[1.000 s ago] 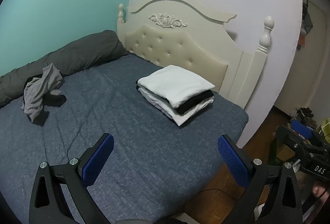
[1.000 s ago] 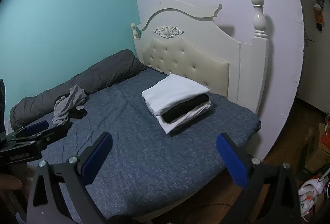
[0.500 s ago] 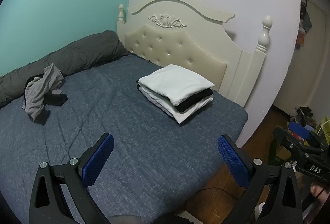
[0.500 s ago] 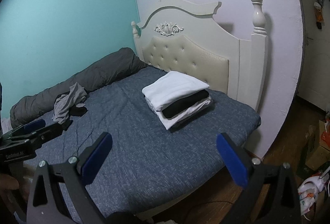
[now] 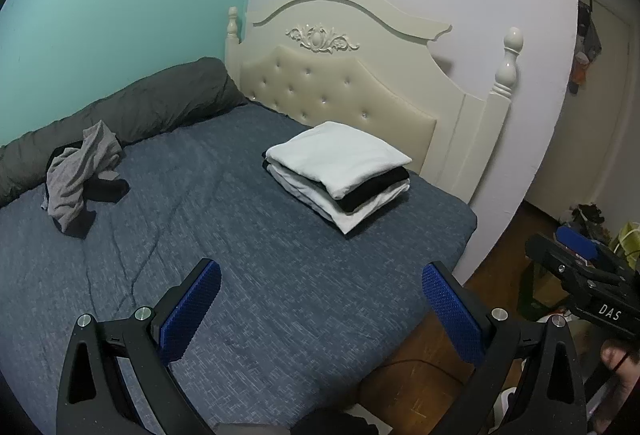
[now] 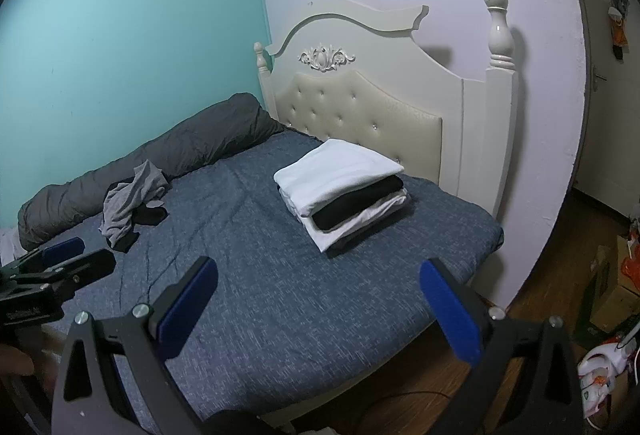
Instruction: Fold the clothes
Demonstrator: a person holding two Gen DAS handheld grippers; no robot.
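Over the last second little has changed on the bed; what has shifted is me. Both views have drawn back a touch and settled, so more of the floor by the bedside shows, and nothing on the cover has moved.

Furthest left, the long grey bolster lies along the green wall. Just in front of it sits the crumpled grey garment, where it was, half over a dark piece I cannot make out well. I judge this loose heap to be what is left to fold.

Nearer me, my left tongs are spread wide and hold nothing, hanging above the near edge of the mattress.

Further right, close to the headboard, the folded stack stands as before: white on top, a black layer, white beneath. That part looks done.

My right tongs are likewise spread and empty, out over the bedside.

With both pairs free and well apart from the grey garment, the next move calls for a reach leftward across the bed.
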